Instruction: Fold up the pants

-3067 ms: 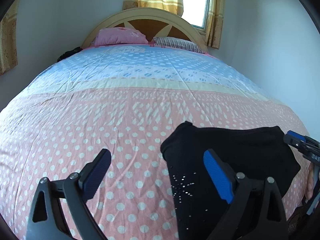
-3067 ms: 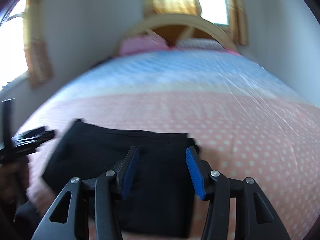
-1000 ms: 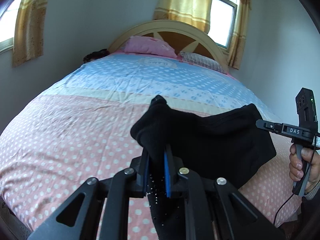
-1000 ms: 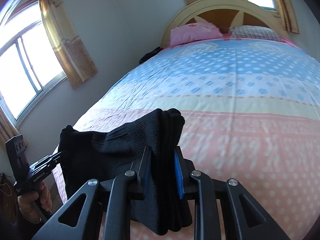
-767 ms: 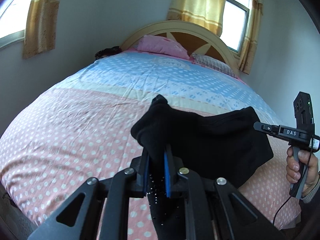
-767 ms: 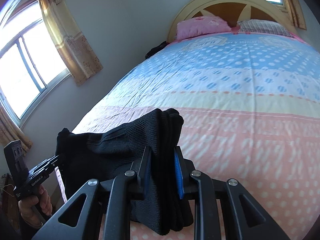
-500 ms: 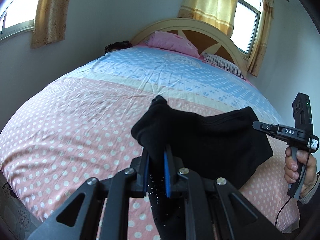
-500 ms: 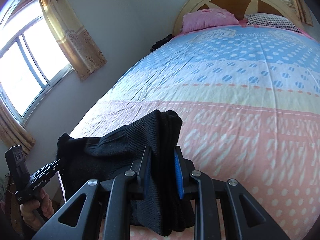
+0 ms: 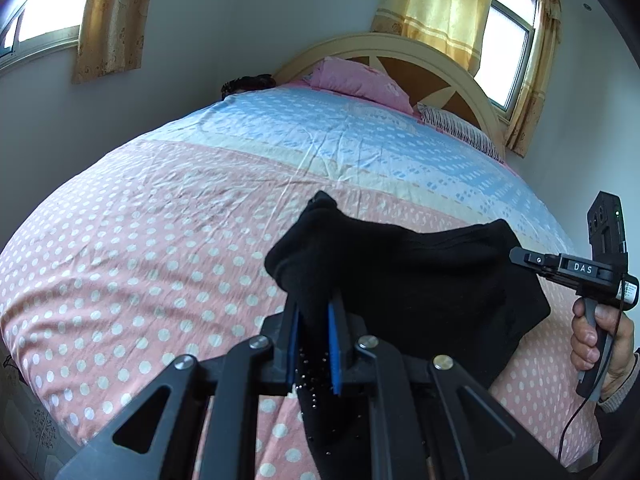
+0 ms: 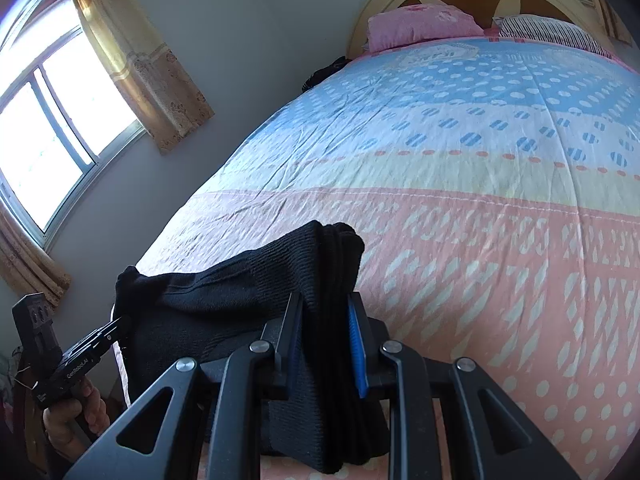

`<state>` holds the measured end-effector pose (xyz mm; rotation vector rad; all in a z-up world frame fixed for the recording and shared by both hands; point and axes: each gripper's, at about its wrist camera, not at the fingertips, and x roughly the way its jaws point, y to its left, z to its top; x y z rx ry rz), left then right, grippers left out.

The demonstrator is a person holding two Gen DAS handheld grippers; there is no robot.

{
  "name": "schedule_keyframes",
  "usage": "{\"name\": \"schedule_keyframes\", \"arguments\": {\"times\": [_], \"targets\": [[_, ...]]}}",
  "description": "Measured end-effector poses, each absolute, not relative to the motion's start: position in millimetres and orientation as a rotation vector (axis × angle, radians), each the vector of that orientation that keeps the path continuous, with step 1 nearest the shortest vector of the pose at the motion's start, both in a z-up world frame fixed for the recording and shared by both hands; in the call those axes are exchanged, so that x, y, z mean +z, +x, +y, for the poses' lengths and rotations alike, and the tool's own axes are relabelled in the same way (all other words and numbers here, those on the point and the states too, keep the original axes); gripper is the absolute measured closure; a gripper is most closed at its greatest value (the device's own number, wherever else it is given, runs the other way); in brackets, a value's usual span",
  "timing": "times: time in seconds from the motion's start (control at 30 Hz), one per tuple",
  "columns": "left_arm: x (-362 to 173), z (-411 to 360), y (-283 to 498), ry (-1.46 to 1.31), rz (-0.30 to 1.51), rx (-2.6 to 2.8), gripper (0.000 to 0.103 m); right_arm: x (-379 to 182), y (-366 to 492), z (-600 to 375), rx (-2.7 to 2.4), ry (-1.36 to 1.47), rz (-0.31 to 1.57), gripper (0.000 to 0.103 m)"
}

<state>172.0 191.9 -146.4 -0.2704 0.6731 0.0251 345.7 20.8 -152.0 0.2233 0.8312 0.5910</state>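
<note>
The folded black pants point(image 9: 412, 276) hang in the air above the near end of the bed, stretched between my two grippers. My left gripper point(image 9: 314, 320) is shut on one corner of the pants, whose cloth bunches up over the blue pads. In the right wrist view my right gripper point(image 10: 325, 320) is shut on the other corner of the black pants point(image 10: 224, 300), with several layers of cloth stacked between its jaws. Each view shows the other gripper: the right one point(image 9: 568, 270) at the far right, the left one point(image 10: 76, 356) at the lower left.
The bed point(image 9: 168, 216) has a dotted pink, cream and blue cover. A pink pillow point(image 9: 356, 80) and a striped pillow point(image 9: 460, 128) lie by the arched headboard point(image 9: 448, 76). A dark item point(image 9: 248, 84) sits at the far left corner. Curtained windows point(image 10: 48, 120) flank the walls.
Both grippers, open over the pants lying flat on the bed 3 s ago, have shut on the corners and lifted them. Over the last second both views have swung slightly left.
</note>
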Motion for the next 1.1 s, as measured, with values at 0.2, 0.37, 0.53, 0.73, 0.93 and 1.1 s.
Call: {"name": "schedule_keyframes", "arguments": {"times": [0.2,0.37,0.53,0.73,0.93,1.1], "targets": [[-158.8,199.7,176.7,-0.249,0.703,0.098,0.078,-163.5,352.5,20.9,0.562,0.216,0.859,0.081],[-169.2,201.7,178.5,-0.251,0.725,0.102,0.078,-173.5,356.2,21.6,0.544,0.210,0.873,0.081],[-174.7,195.5,177.9,-0.219,0.728,0.107,0.077,-179.5,358.2,21.4,0.533,0.204,0.879,0.081],[-183.3,194.3,178.4,-0.209,0.738,0.114,0.070,-186.2,359.1,17.8,0.517,0.219,0.881,0.079],[-181.4,194.9,173.2,-0.205,0.743,0.148,0.049,-185.3,356.3,7.9,0.468,0.221,0.860,0.057],[-169.4,193.2,157.3,-0.203,0.724,0.177,0.033,-174.8,341.0,-24.5,0.301,0.251,0.834,0.050]]}}
